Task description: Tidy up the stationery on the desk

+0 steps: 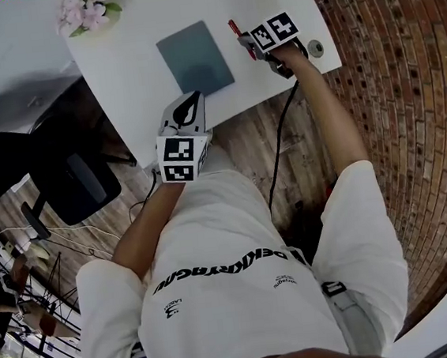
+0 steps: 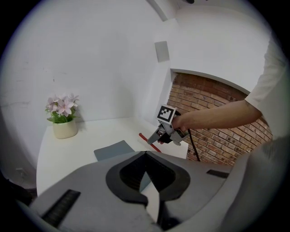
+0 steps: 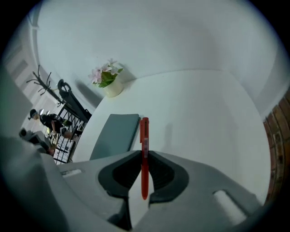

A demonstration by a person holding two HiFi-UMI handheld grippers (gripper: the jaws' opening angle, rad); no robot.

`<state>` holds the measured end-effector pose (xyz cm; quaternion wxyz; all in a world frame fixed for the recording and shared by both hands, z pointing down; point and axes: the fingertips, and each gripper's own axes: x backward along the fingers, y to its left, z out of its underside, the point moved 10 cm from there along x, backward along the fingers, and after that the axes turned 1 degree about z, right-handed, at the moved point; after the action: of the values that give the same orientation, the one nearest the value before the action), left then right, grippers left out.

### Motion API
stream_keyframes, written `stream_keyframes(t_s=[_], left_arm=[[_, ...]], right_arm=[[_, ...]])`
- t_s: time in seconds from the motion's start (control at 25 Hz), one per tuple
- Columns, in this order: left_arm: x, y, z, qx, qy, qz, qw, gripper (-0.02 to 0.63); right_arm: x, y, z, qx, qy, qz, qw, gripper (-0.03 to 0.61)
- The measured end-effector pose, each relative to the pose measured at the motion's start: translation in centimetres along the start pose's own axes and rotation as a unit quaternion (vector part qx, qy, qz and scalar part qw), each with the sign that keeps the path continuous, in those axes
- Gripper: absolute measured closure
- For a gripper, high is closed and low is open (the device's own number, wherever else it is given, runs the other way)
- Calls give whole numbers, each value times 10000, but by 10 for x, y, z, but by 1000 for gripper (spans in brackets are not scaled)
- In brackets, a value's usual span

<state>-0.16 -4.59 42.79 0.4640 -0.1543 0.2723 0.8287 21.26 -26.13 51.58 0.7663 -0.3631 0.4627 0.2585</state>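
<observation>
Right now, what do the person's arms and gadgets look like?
The left gripper and right gripper are grey with black-lined jaws, each carrying a white cube of black square markers. A black cable trails from the right one. Sleeves: short, white.

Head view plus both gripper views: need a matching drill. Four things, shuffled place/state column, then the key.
Things:
1. red pen
2. grey notebook
3. flower pot
4. left gripper

Place or state:
a. shut, holding nothing
b. standing at a far corner of the desk
c. clamped in the right gripper
d. lying flat mid-desk

Pairs: 1-c, 2-d, 3-b, 4-a
</observation>
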Motion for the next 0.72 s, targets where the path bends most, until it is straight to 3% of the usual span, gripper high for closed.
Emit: stream_keyframes(t_s=[0.32, 0.72], left_arm=[[2, 0, 2, 14, 31, 43, 10000, 617], [2, 6, 5, 77, 105, 51, 9999, 617]], right_arm=[[-29, 14, 5, -1173, 68, -236, 9928, 529], [-54, 24, 0, -1034, 391, 84, 9938, 529]])
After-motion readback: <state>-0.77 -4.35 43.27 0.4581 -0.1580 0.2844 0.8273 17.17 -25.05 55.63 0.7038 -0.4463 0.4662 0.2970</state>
